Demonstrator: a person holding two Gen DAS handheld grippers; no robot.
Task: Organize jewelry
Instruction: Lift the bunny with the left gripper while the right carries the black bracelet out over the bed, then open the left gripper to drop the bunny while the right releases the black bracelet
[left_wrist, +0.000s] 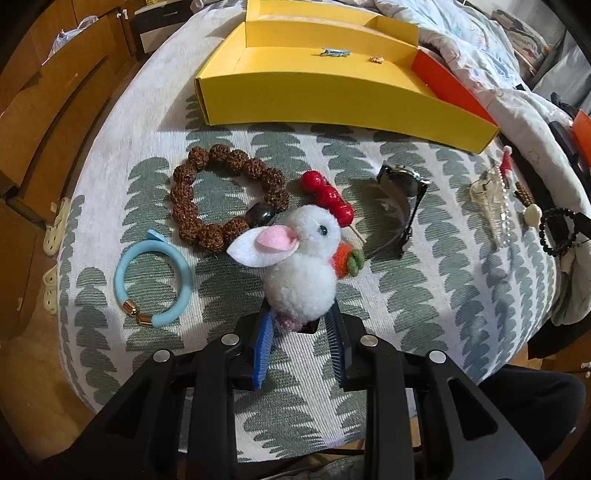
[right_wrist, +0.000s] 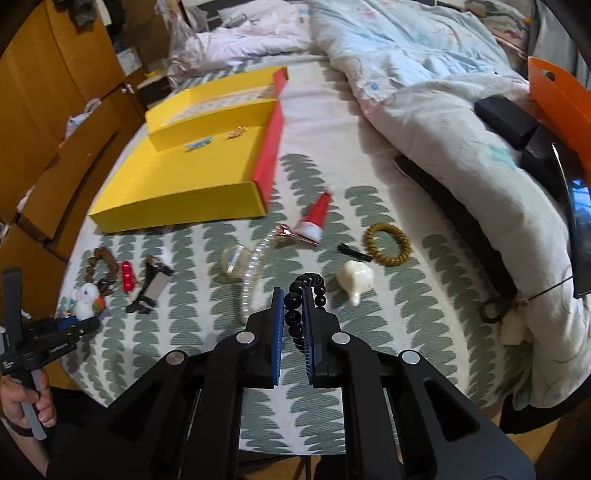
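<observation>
On the patterned bed cover (left_wrist: 424, 295) in front of me, starting at the far left, a light blue bangle (left_wrist: 153, 282) lies flat. Just beyond it to the right sits a brown seed-bead bracelet (left_wrist: 221, 195) with 1 dark bead.

My left gripper (left_wrist: 301, 325) is closed on the base of a white pom-pom rabbit (left_wrist: 301, 266), which stands upright between the blue pads with a small orange carrot at its side. Behind the rabbit lies a stick of 3 red beads (left_wrist: 328, 197), and to the right of that a wristwatch (left_wrist: 402, 195) rests on its side.

Farther back, the yellow box (left_wrist: 332, 99) lies open, with a small blue clip (left_wrist: 334, 52) and a little gold piece (left_wrist: 376, 59) inside 1 compartment, near each other but apart.

Moving right, a clear hair claw (right_wrist: 234, 264) and a clear beaded headband (right_wrist: 251, 273) lie together. A red-and-white Santa-hat clip (right_wrist: 314, 221) lies beyond them.

My right gripper (right_wrist: 293, 317) is clamped on a black bead bracelet (right_wrist: 308, 299), whose loop curls up past the fingertips. Just right of it sit a cream-coloured clip (right_wrist: 354, 280) and a mustard spiral hair tie (right_wrist: 388, 240). A rumpled quilt (right_wrist: 424, 85) covers the far right.
</observation>
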